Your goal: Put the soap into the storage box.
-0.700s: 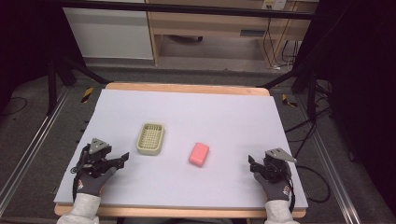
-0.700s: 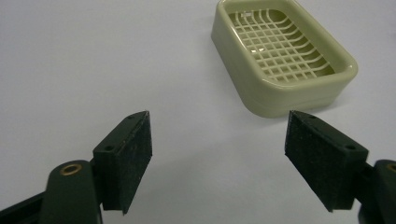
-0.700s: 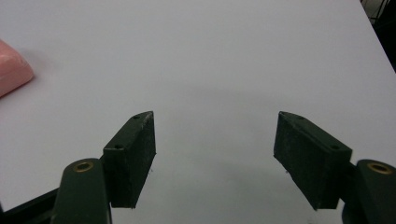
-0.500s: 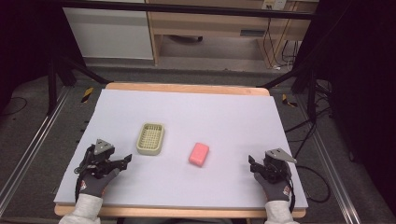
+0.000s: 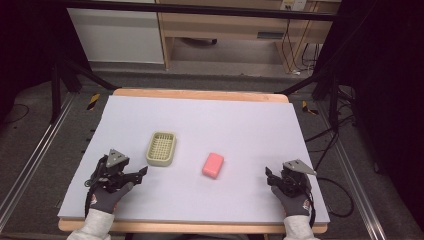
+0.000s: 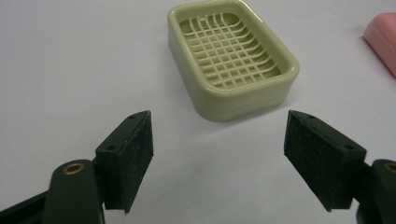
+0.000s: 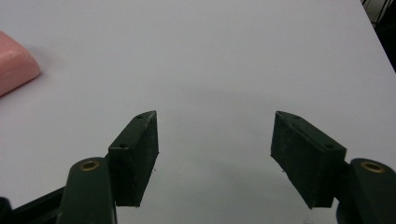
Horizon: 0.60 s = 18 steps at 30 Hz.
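1. Clearly, the left hand-held gripper (image 5: 141, 172) rests low on the surface (image 5: 240, 125) with its jaws spread wide and nothing between them, which suits an approach rather than a grip.
2. Its jaws point toward the soap dish (image 5: 161, 148), a pale green tray with a slatted grid floor, lying flat just beyond the jaw tips. In the left gripper view the dish (image 6: 232, 58) sits ahead, framed between the two black pads (image 6: 135, 158), so the wide opening looks chosen to span the dish's short sides.
3. The dish is empty and open side up, which leaves its grid free to receive something.
4. The pink soap bar (image 5: 213, 165) lies flat on the surface, right of the dish and apart from it, roughly midway between the two hands. Its corner shows at the edge of the left gripper view (image 6: 384, 42) and again at the left edge of the right gripper view (image 7: 14, 60).
5. The right hand-held gripper (image 5: 270, 176) sits near the surface's right front, well apart from the soap, jaws also wide and empty; its jaws face bare surface, so it seems to be waiting.
6. Judging from this layout, the left side is likely to take or steady the dish, while the soap remains untouched.
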Each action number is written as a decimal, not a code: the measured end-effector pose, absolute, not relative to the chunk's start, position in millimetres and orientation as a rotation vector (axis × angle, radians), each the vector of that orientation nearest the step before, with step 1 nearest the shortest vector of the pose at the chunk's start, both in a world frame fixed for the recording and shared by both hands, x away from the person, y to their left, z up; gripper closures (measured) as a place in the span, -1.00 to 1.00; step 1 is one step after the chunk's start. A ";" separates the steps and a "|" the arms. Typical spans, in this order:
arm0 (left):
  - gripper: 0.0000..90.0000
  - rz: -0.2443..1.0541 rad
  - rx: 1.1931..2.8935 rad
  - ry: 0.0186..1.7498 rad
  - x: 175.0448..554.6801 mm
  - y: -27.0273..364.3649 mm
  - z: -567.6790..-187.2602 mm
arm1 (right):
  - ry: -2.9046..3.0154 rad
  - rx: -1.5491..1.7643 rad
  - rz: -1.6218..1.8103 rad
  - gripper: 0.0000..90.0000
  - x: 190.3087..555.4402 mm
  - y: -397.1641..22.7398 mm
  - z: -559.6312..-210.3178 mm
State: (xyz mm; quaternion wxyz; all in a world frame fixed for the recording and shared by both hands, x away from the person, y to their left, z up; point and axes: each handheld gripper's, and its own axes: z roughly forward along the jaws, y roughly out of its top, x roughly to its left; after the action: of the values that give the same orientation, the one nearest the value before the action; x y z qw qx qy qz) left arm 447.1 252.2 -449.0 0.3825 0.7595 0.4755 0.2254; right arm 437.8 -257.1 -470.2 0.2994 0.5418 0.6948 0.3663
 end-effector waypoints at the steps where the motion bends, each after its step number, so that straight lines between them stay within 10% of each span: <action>1: -0.48 0.572 1.938 1.206 446.6 250.6 -448.4 | 1.849 1.437 0.969 -0.29 437.8 -256.2 -470.5; 18: -0.51 0.541 1.983 1.126 443.4 224.0 -444.5 | 1.868 1.420 0.961 -0.29 437.0 -252.1 -471.4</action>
State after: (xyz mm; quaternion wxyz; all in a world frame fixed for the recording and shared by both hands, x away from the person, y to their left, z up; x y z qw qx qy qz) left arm 443.4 224.0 -444.5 0.3885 0.7796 0.4427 0.2129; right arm 437.0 -252.1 -471.4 0.2983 0.5345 0.7032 0.3618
